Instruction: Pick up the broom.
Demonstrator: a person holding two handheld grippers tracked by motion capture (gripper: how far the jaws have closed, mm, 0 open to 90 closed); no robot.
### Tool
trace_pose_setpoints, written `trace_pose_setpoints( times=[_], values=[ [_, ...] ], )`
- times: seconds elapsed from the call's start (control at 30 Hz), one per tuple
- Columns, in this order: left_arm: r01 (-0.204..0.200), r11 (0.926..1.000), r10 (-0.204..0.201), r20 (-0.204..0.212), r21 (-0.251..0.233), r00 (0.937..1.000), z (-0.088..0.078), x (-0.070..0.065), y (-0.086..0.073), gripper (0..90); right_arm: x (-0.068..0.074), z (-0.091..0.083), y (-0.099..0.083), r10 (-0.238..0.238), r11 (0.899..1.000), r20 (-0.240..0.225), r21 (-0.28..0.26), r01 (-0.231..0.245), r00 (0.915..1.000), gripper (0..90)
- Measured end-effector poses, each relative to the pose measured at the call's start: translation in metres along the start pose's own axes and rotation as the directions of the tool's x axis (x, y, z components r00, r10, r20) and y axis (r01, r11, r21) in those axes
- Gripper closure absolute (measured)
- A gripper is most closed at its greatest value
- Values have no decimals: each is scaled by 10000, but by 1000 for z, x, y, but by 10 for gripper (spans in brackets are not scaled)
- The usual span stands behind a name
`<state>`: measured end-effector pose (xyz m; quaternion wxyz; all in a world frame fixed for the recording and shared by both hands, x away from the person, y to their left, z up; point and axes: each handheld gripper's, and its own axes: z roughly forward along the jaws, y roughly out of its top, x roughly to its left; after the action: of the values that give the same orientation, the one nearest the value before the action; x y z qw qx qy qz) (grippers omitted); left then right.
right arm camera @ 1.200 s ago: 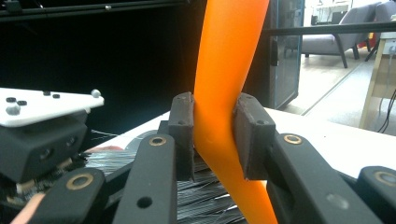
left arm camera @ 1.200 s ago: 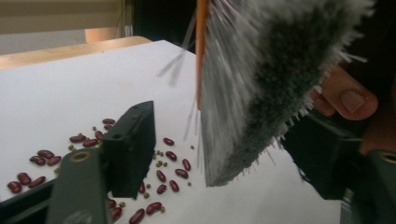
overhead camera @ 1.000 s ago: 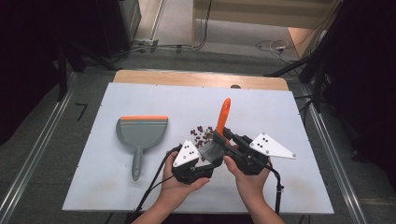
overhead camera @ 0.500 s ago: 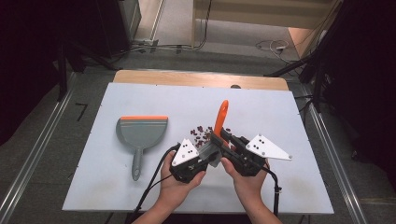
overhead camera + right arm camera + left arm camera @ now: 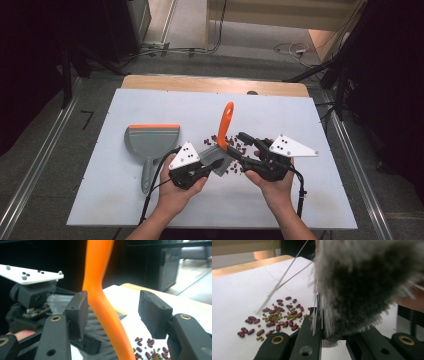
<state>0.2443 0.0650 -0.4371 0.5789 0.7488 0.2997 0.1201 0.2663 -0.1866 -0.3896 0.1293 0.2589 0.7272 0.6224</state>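
Here the left gripper (image 5: pixel 200 169) has its jaws clenched on the grey bristle head of a hand brush (image 5: pixel 218 159), just above the white worktop (image 5: pixel 300 200). In the left gripper view the bristles (image 5: pixel 364 287) bulge out over the black jaws, with a few stray hairs sticking up. The brush's orange handle (image 5: pixel 226 124) rises steeply from the head and leans a little away from the person.

The right gripper (image 5: pixel 239 145) comes in from the other side, level with the lower part of the handle. Its jaws have just been opening: in the right gripper view the orange handle (image 5: pixel 100 290) stands between the two black pads (image 5: pixel 79 312), close against the left one and clear of the right one, so the grip there is released.

A loose heap of red kidney beans and small green beans (image 5: pixel 231 146) lies on the worktop just behind and beside the brush head; the left gripper view shows the heap (image 5: pixel 274 317) beyond the jaws. A grey dustpan with an orange lip (image 5: pixel 150 142) lies flat well to the left, its handle pointing toward the person.
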Motion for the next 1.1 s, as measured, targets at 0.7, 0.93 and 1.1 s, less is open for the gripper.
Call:
trace_pose_setpoints(
  times=[0.7,0.93,1.1],
  values=[
    [-580,9972,418,2949,463,9546,-11,17,0,855,-16,8,-10,238,9911,-3624,1308,255,9317,499],
    [-788,9959,573,3631,446,9300,-10,13,0,854,-20,12,-17,630,9885,-4284,1514,29,9014,535],
    [-824,9955,581,3849,469,9211,-9,11,0,854,-18,15,-20,742,9866,-4695,1633,39,8798,578]
  ],
)
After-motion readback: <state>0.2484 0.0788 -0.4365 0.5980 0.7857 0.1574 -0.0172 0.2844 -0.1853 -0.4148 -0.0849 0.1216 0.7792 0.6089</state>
